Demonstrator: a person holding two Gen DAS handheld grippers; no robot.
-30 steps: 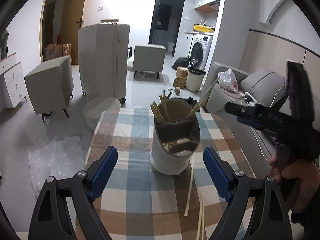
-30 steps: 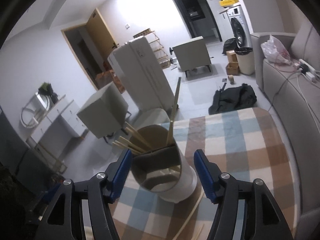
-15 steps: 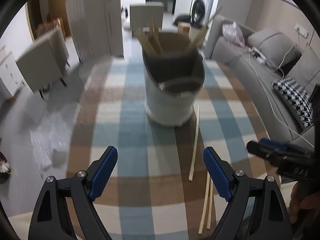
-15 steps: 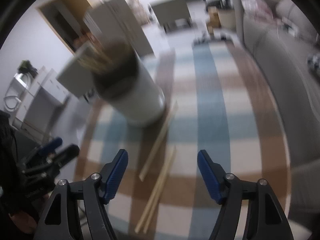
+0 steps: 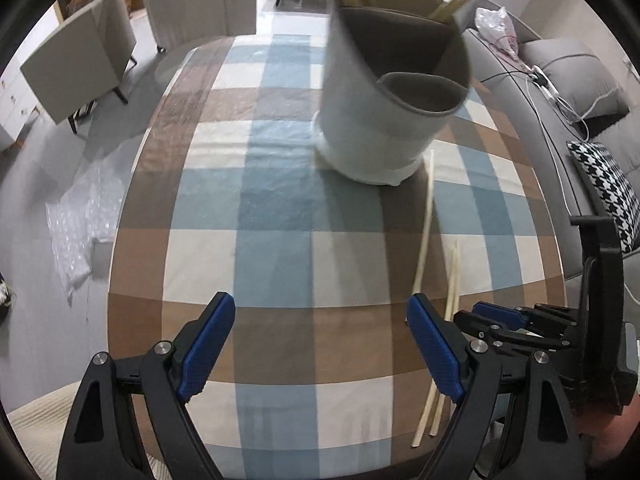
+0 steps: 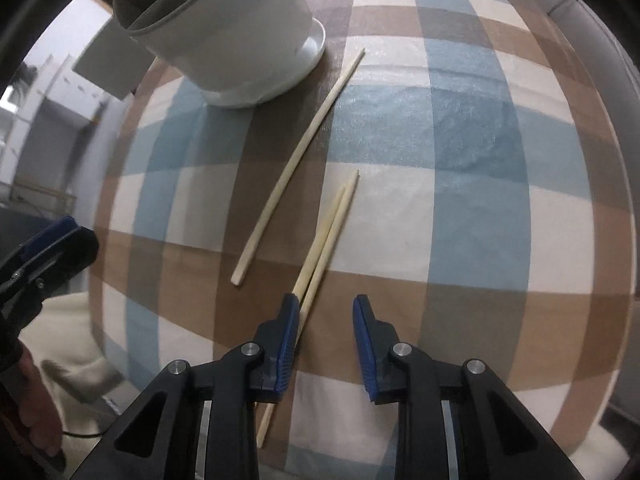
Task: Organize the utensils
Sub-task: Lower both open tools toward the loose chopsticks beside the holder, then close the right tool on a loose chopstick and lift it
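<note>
Left gripper [image 5: 320, 334] on my feed hangs wide open over the checked tablecloth [image 5: 276, 208], nothing between its blue pads. Further right stands the white utensil holder [image 5: 384, 120], with chopsticks poking from its far compartment. 1 loose chopstick [image 6: 298, 160] lies just beside its base, apart from 2 more [image 6: 320, 248] lying together. My right gripper [image 6: 326, 320] is closing with those 2 under its left pad; I can't tell whether it touches them, and nothing sits between the pads.
</note>
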